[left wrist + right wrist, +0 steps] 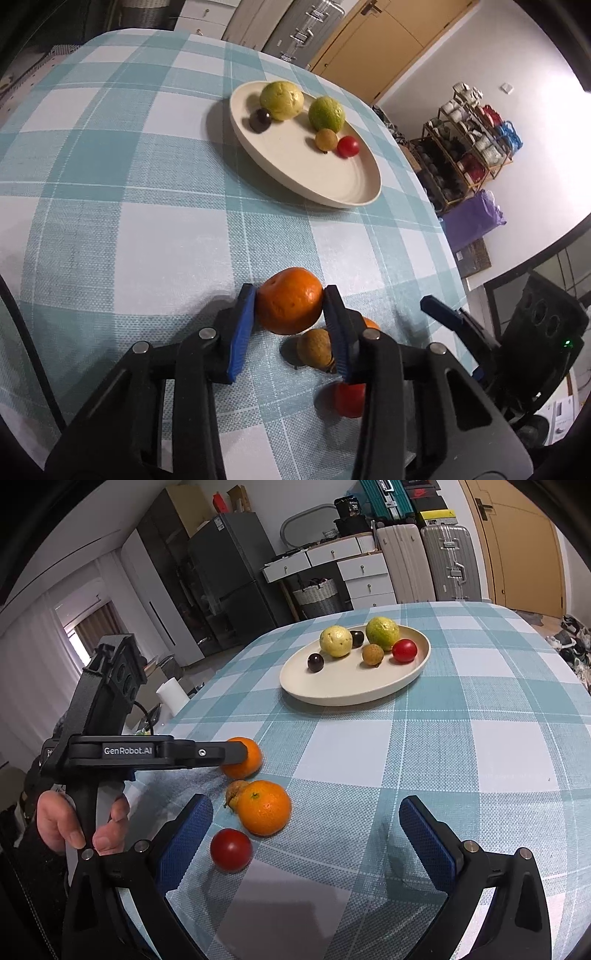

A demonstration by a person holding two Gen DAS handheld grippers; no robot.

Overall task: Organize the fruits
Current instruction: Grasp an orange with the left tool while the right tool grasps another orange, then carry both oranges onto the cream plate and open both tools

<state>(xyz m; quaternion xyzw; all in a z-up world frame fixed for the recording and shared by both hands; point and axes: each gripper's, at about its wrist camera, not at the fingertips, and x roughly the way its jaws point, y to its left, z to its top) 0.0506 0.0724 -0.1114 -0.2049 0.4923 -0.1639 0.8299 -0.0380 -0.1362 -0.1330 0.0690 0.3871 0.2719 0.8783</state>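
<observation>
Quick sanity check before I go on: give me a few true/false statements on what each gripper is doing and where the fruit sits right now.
1. The left gripper is shut on an orange. True.
2. The right gripper holds the red tomato. False: it is open and holds nothing; the loose tomato lies on the tablecloth near its left finger.
3. The plate holds two dark round fruits. True: one sits near the rim, the other between the two green-yellow fruits.
4. All oranges are on the plate. False: both are off it, and the second orange lies on the cloth.
5. A red tomato is on the plate. True.
</observation>
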